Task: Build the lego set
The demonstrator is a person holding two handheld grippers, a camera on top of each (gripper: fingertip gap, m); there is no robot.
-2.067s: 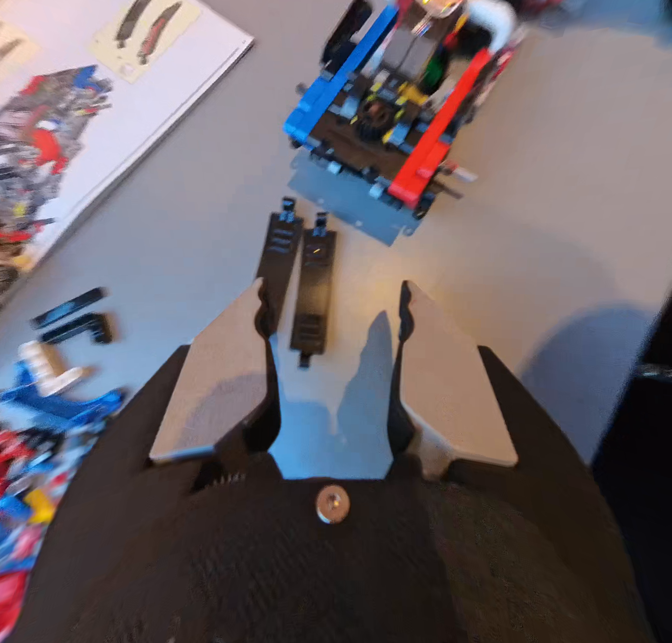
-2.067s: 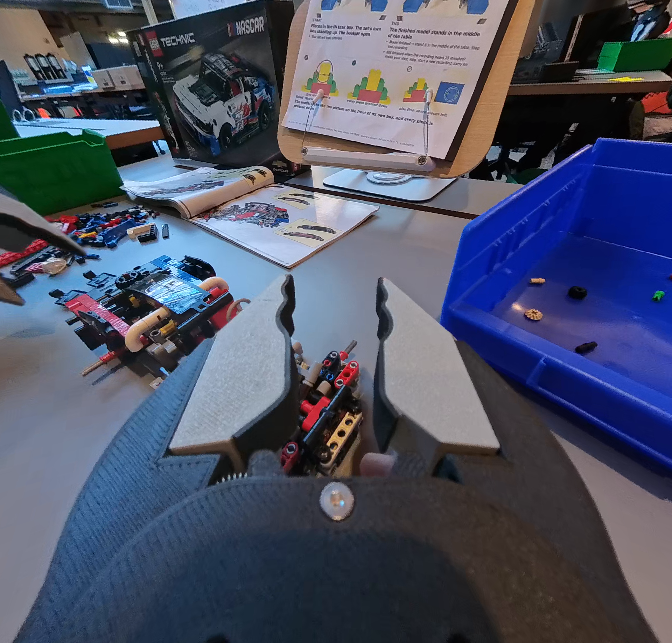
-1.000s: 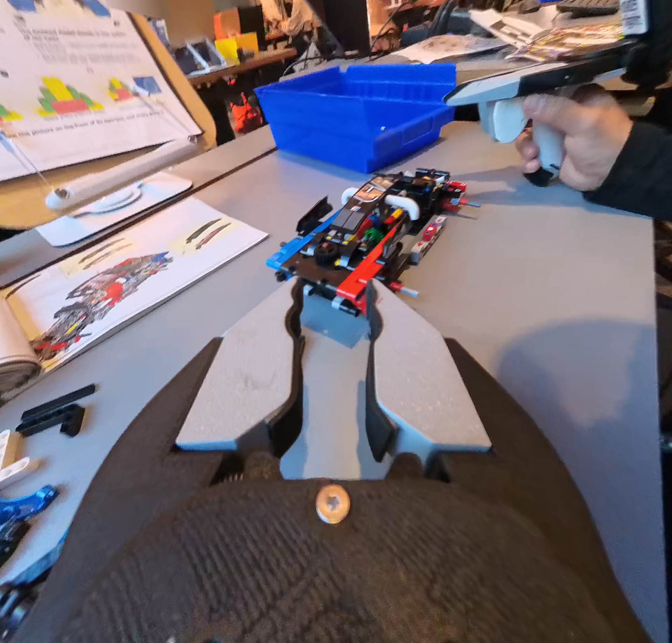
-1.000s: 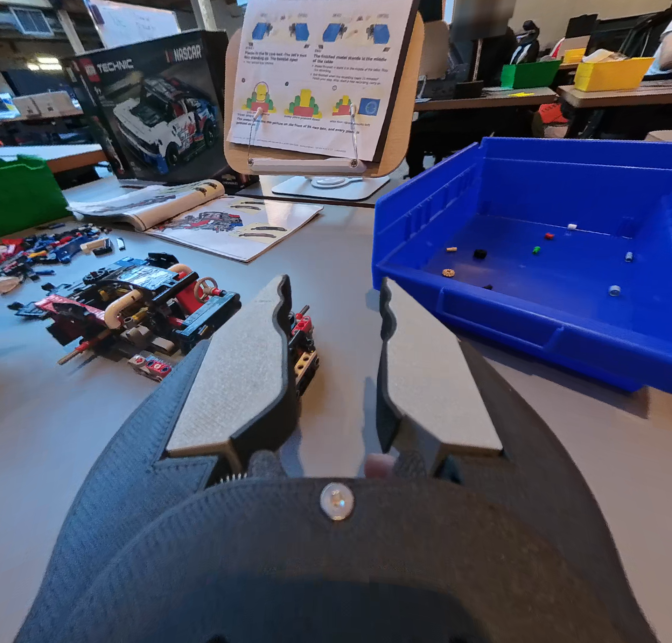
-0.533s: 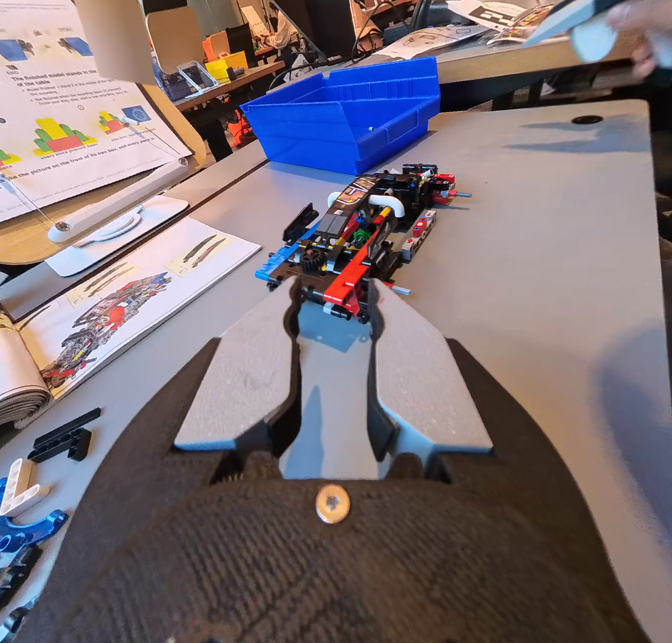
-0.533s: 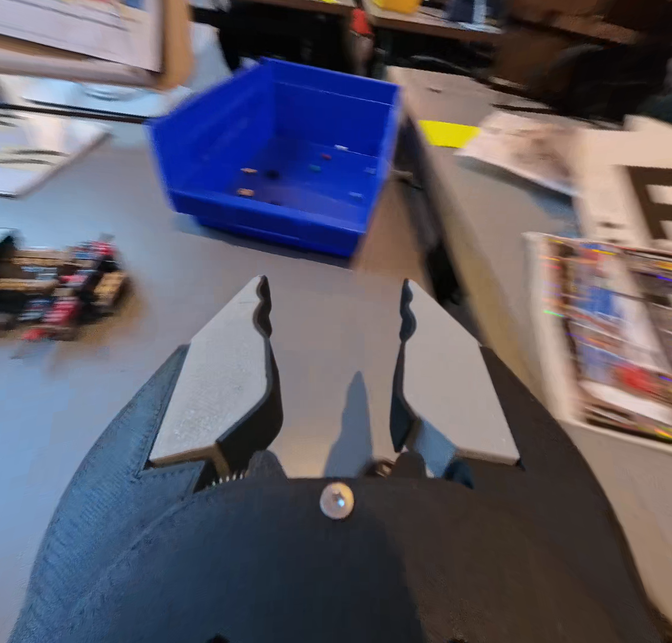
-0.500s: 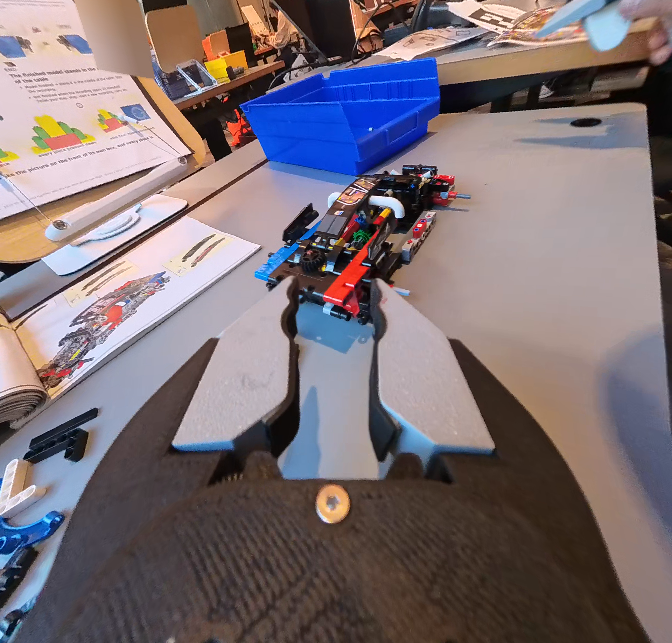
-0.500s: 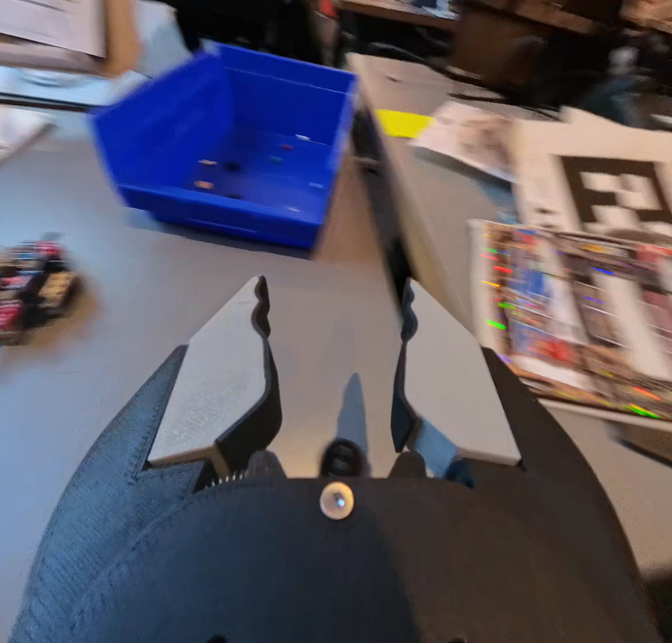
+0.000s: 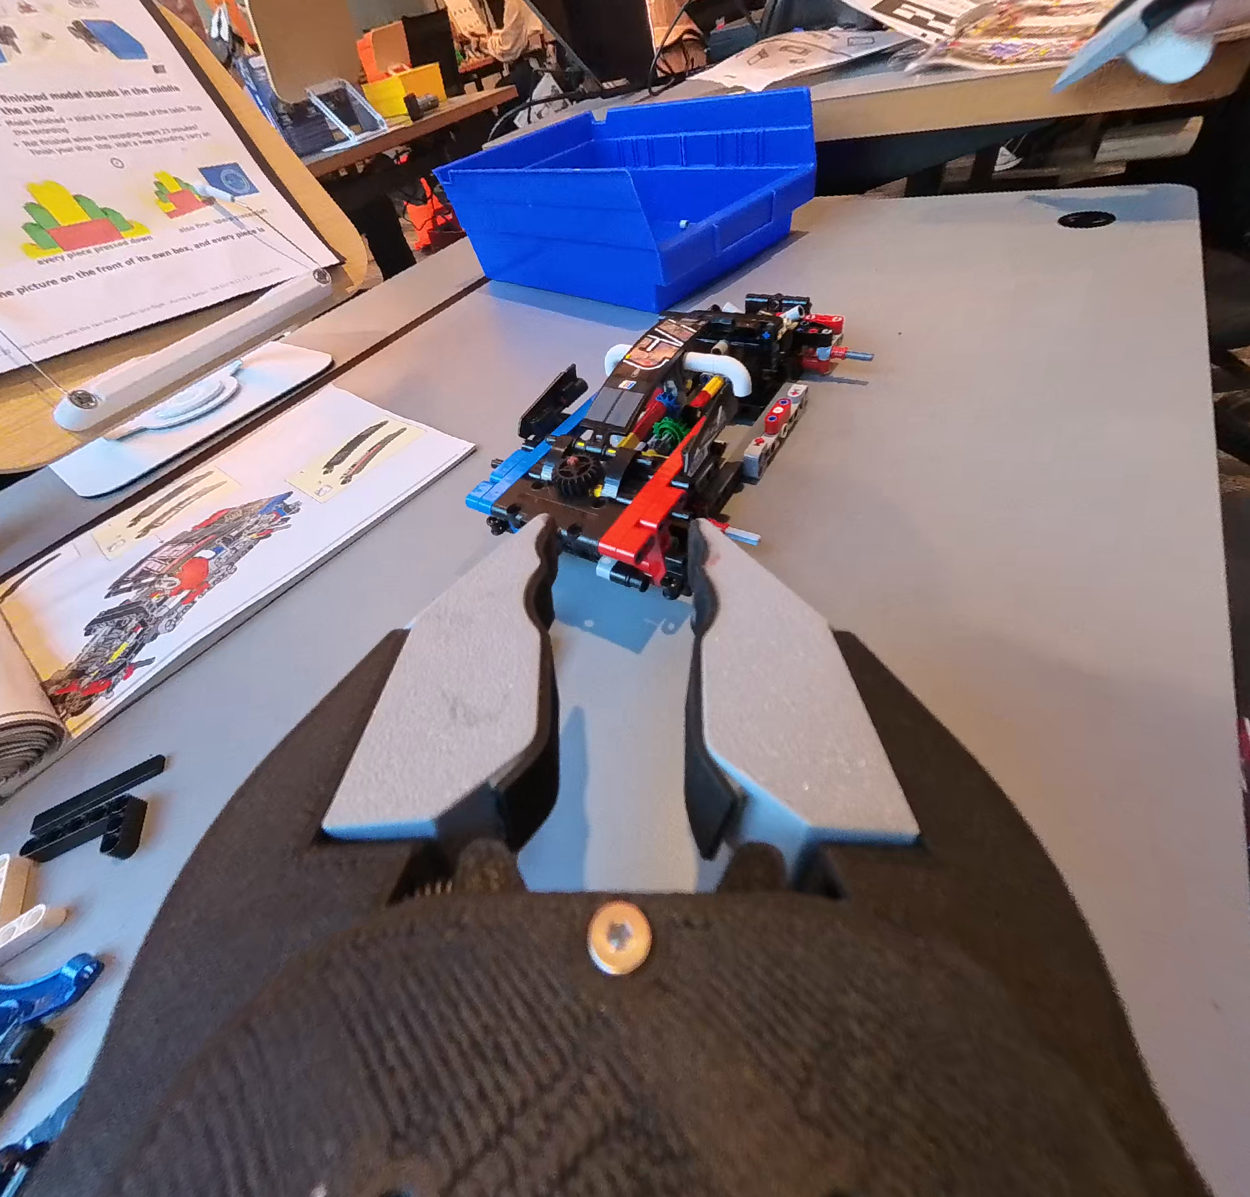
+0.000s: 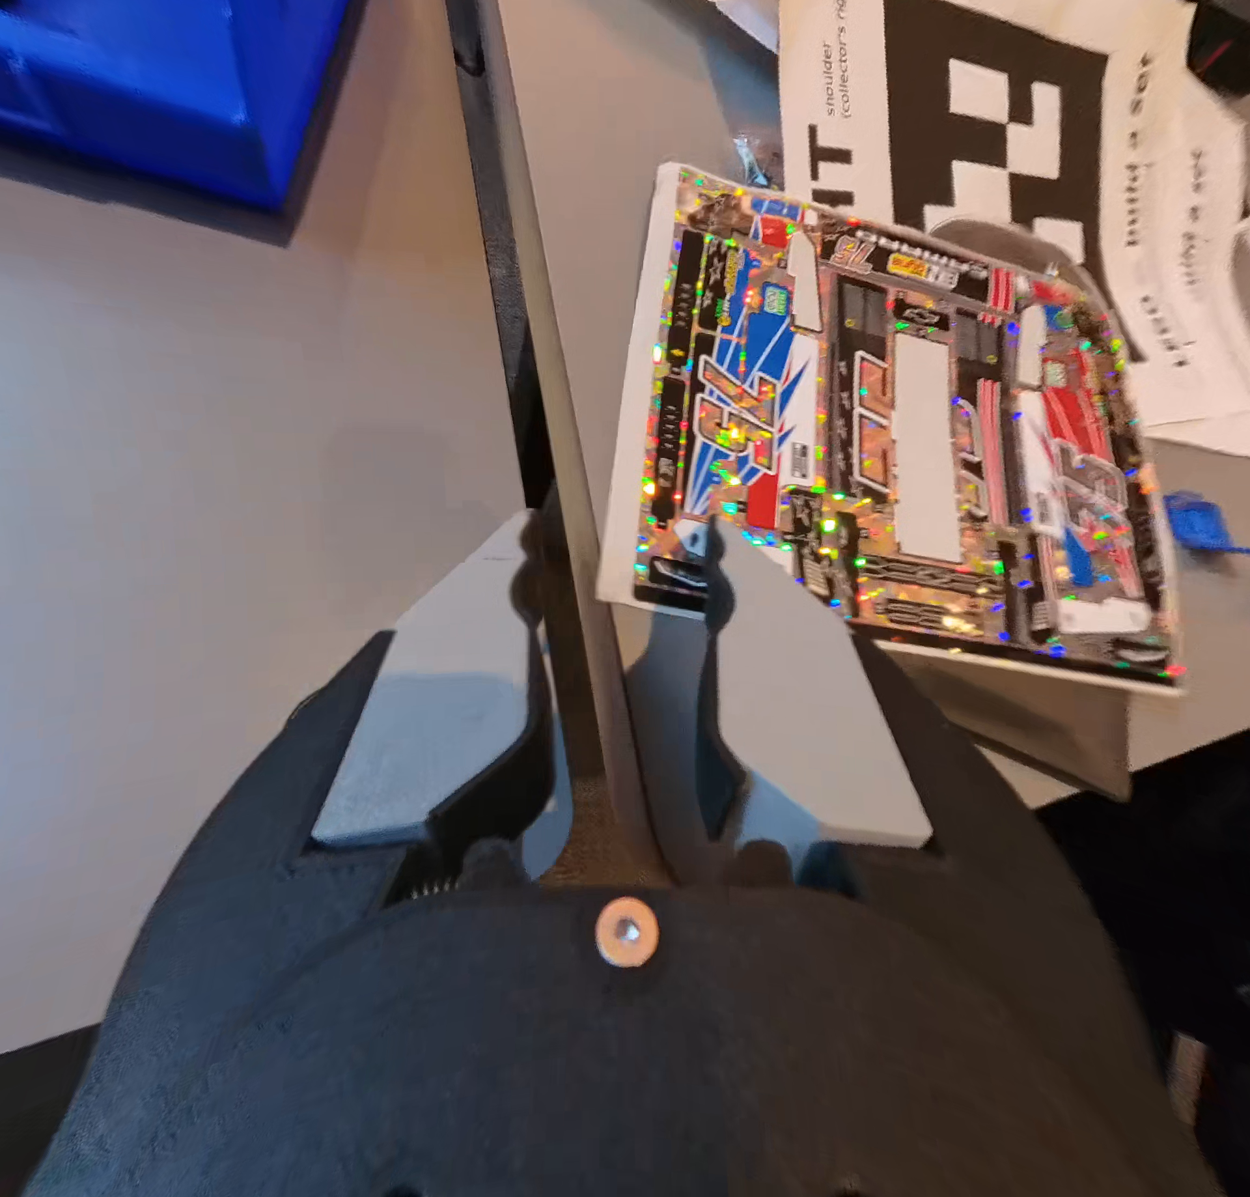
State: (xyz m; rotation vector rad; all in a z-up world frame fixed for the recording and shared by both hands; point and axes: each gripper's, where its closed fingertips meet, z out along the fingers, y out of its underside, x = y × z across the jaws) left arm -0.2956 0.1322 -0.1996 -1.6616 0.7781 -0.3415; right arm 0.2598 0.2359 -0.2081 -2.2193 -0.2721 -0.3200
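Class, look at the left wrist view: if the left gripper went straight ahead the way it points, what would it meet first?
Most likely the near end of the lego car: the left gripper is open and its tips frame the car's red and black rear. Depth is uncertain; the gap looks small.

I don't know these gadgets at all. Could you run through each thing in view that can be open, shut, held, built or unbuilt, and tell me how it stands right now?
left gripper: open, empty, just short of the car.
right gripper: open, empty, by the sticker sheet.
lego car: part built, flat on the table.
instruction booklet: lying open.
blue bin: open-topped, upright.
sticker sheet: some stickers already gone.
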